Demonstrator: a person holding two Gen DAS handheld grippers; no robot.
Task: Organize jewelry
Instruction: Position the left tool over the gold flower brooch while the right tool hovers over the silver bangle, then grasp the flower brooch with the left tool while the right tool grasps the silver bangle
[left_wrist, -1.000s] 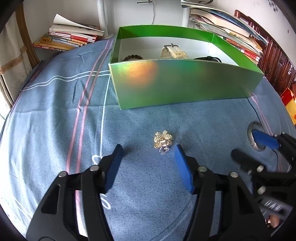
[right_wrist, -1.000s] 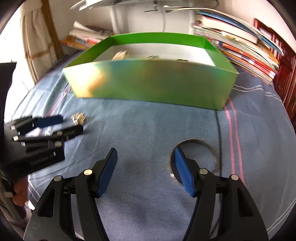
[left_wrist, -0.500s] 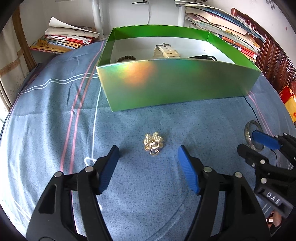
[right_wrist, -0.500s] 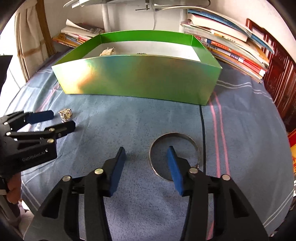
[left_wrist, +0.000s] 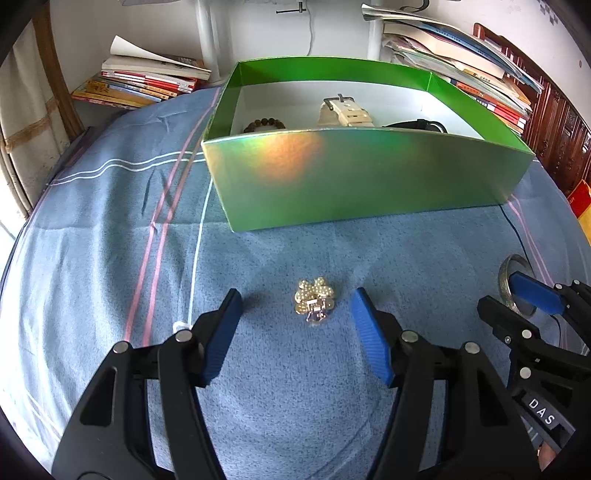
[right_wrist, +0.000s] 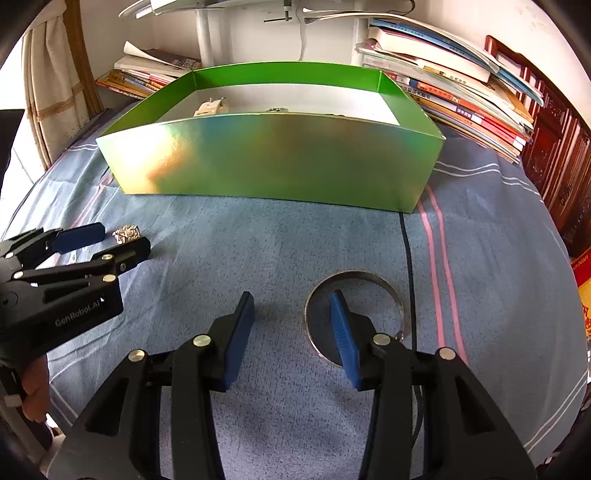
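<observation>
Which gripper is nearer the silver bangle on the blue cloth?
Right. The right gripper straddles the silver bangle's near-left rim, one finger inside the ring, one outside. The left gripper sits farther left, around the gold brooch.

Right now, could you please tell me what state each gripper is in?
Left gripper: open, straddling the gold brooch without touching it.
Right gripper: open, jaws just closing, one finger inside the silver bangle, rim not yet pinched.

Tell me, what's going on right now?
Left gripper open around gold brooch, not touching. Right gripper closing, one finger inside silver bangle, rim not pinched. Green box ahead, path clear.
</observation>
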